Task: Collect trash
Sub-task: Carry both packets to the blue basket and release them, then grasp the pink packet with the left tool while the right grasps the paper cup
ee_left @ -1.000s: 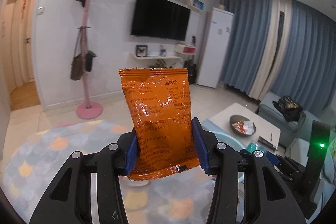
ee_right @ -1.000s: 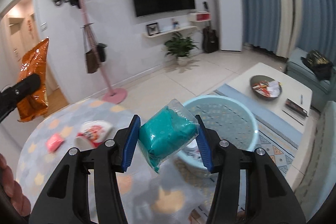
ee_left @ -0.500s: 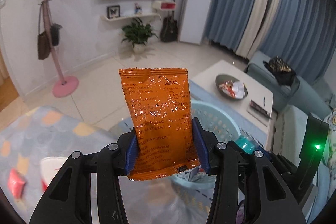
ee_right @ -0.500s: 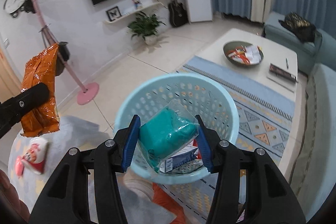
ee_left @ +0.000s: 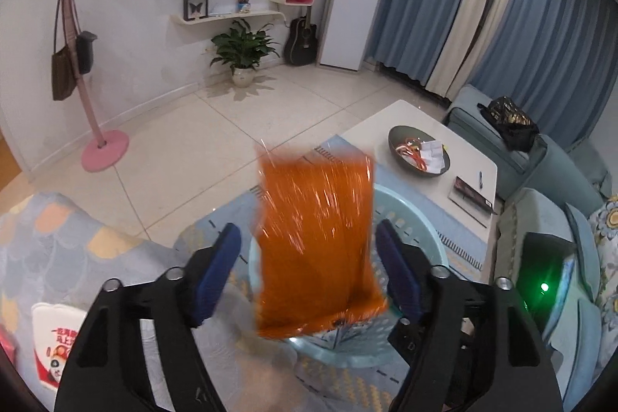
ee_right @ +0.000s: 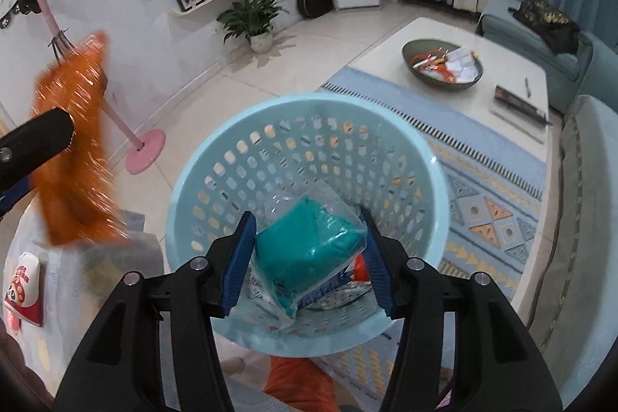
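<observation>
The right gripper (ee_right: 309, 253) is clamped on a teal packet in clear wrap (ee_right: 309, 250), held just above the pale blue laundry basket (ee_right: 436, 188) that serves as the bin. Soft and squashy, it looks best pinched across its middle, as here. The left gripper (ee_left: 309, 265) now stands wide open, its blue pads clear of the orange snack bag (ee_left: 316, 242), which is motion-blurred above the basket; half a second ago it was pinched fast. Light, crinkly and slick, it will likely flutter down. Beyond the basket sits the white coffee table (ee_right: 513, 64).
</observation>
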`<state>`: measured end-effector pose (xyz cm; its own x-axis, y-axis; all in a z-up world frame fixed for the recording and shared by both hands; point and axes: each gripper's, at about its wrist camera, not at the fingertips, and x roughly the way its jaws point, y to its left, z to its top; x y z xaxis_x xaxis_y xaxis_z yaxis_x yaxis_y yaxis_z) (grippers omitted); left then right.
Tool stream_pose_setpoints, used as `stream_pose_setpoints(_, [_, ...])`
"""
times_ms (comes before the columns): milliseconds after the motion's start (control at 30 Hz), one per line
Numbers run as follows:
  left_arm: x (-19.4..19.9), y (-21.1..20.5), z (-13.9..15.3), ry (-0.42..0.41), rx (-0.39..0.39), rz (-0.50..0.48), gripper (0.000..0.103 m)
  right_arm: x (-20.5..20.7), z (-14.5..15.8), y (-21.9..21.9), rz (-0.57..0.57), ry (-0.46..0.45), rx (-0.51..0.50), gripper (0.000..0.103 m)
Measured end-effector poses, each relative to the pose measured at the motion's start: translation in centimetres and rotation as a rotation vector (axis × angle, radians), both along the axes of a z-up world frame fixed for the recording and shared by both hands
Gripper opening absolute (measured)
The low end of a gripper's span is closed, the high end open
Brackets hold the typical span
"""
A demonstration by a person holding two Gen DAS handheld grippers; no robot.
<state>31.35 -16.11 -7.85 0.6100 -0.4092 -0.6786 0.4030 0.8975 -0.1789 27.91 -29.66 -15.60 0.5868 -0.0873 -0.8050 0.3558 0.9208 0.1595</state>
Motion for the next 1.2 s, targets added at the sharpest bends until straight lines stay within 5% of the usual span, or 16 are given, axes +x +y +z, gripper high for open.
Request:
stream_pose_setpoints(100, [-0.9,1.1,0.7,-0.016,-0.024,0.000,0.083,-0.4,0.3,0.5,0.007,-0.014,0.006,0.072])
stream_pose_setpoints(467, [-7.0,9.5,4.5,-0.093,-0.137,0.104,0.089,-5.2,6.8,5.1,0.075,-0.167,-0.032,0.072])
stream_pose_setpoints(700, [-11.6,16.6,5.9,-0.133,-0.190,0.234,0.089,-8.4,9.9,11.3,0.224,-0.259,-0.062,0.072])
stream_pose_setpoints(1200, [-17.8,30.4,2.5,-0.091,-0.186,0.560,0.090,-10.8,6.3,21.8,0.461,-0.276,-0.118,0.073])
